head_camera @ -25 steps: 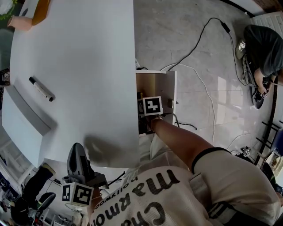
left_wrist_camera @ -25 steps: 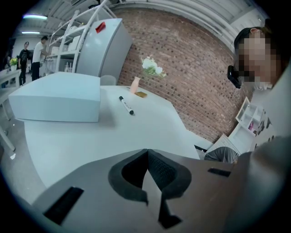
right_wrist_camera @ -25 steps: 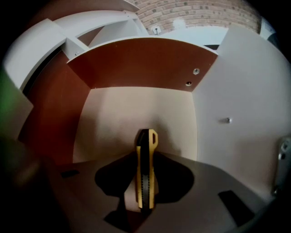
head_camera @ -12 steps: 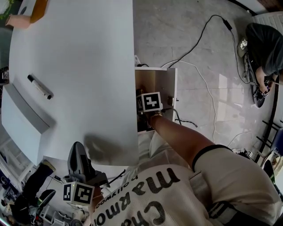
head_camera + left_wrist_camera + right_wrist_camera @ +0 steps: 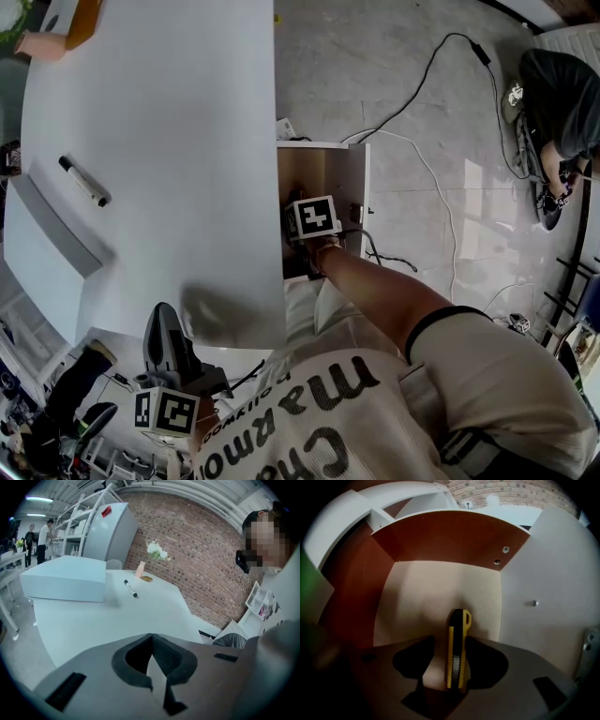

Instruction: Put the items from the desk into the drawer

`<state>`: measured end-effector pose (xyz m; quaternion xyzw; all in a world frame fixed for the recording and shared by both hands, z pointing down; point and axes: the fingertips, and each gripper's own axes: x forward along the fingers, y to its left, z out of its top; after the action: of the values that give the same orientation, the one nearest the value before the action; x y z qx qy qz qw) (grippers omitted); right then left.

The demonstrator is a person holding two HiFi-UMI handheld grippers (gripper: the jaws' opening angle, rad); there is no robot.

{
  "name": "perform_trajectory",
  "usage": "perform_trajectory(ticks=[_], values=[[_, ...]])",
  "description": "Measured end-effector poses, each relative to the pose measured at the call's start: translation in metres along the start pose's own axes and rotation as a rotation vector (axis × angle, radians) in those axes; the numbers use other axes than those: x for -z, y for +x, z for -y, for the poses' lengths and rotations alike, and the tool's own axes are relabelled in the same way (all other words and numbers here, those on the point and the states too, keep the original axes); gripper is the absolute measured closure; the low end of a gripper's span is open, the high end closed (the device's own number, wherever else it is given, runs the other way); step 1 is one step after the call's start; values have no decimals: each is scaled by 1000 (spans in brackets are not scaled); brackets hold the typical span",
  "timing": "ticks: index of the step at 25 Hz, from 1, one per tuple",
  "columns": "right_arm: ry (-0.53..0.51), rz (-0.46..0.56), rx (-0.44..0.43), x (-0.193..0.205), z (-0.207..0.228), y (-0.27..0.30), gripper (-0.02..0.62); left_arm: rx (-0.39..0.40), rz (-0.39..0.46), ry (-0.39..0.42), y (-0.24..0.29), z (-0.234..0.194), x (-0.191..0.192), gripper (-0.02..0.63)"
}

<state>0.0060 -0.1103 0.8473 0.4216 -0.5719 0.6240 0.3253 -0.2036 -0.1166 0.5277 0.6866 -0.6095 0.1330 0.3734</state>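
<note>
Progress: by my reading, one item is in, at least one is left, and the drawer stands open.
Done: the yellow-and-black utility knife [image 5: 456, 651] lies lengthwise on the pale floor of the wooden drawer with the white front [image 5: 440, 588]. The drawer juts out from the right edge of the white counter [image 5: 169, 112].
Right gripper [image 5: 451, 641]: it reaches down into the drawer. Its fingers [image 5: 487, 660] have just been opening and now stand wide. The knife lies loose between them, with a clear gap on its left side.
Left gripper [image 5: 151, 637]: it is held off the near edge of the counter. Its fingers [image 5: 168, 656] are closed together with nothing between them.
Left to do: a black-and-white marker pen [image 5: 84, 182] lies on the left part of the counter. It is well apart from the drawer and near a flat white box [image 5: 56, 234].
Far end: a small pink vase [image 5: 140, 568] and a flat brown thing [image 5: 147, 579] sit there. I cannot tell whether they count as items to store.
Drawer contents: only the knife, as far as the right gripper view shows. The gripper hides the drawer's near part.
Closing: the drawer is likely shut last.
</note>
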Motion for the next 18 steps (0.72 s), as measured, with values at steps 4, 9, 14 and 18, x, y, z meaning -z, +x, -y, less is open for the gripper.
perform_trajectory(ticks=[4,9,14,18], values=[[2,5,-8,4,4,-3,357,1,8,3,-6,8,3,604],[22,10,-32,9,6,-10,336,7,19,9,-12,16,6,604],[41,43,-67,10,2,-34,337,24,52,10,-22,31,8,604],[49,101,-111,2,1,-65,350,41,88,-23,-32,49,16,604]])
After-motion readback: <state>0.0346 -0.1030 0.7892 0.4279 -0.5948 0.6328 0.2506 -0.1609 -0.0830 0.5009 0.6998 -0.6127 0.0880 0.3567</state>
